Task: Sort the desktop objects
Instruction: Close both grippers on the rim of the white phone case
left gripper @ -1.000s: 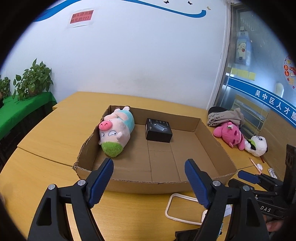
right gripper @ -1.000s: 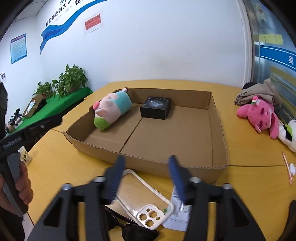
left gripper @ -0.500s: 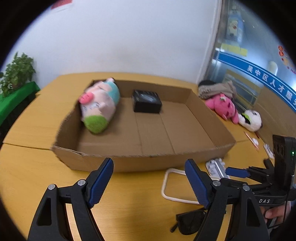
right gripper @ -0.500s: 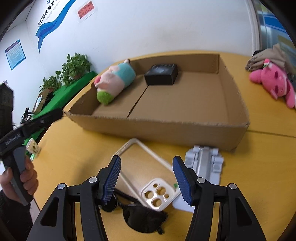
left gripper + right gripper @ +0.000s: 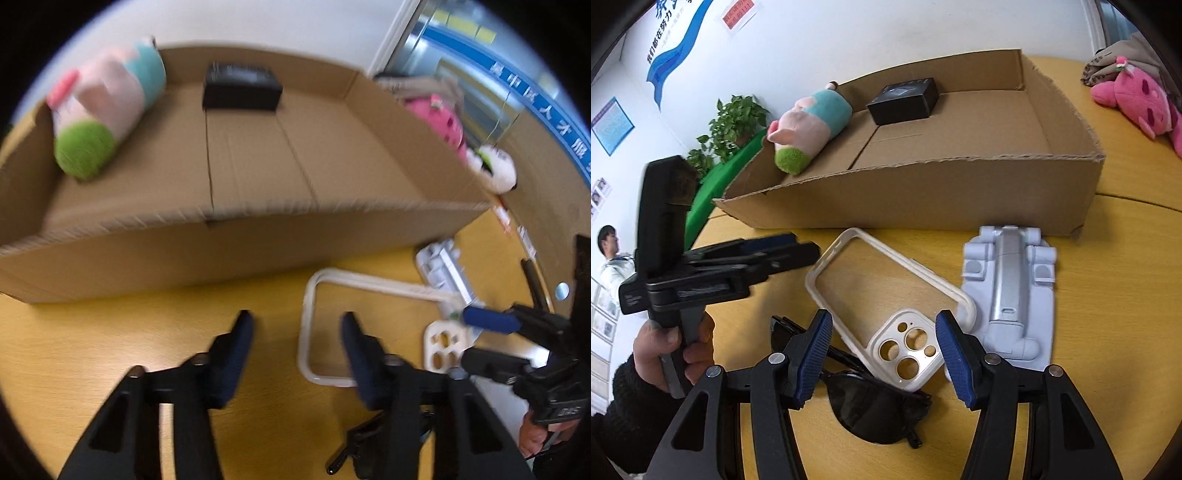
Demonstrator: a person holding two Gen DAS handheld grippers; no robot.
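A cardboard box [image 5: 923,199] holds a pig plush [image 5: 809,125] and a black case [image 5: 905,99]. In front of it on the yellow table lie a white phone case [image 5: 905,347], black sunglasses [image 5: 875,410] and a grey plastic holder [image 5: 1008,295]. My right gripper [image 5: 884,354] is open, low over the phone case's camera end, above the sunglasses. My left gripper [image 5: 295,354] is open over the table, with the phone case's rim [image 5: 306,332] between its fingers. It also shows in the right wrist view [image 5: 783,243].
A pink plush [image 5: 1137,99] and a folded cloth [image 5: 1123,55] lie right of the box, with a white plush [image 5: 495,170] beyond. Green plants [image 5: 735,122] stand at the back left. A person [image 5: 609,251] is at the far left.
Both grippers have dropped and moved forward toward the items in front of the box. The left gripper's fingers are closer together than before. The right gripper now straddles the phone case.
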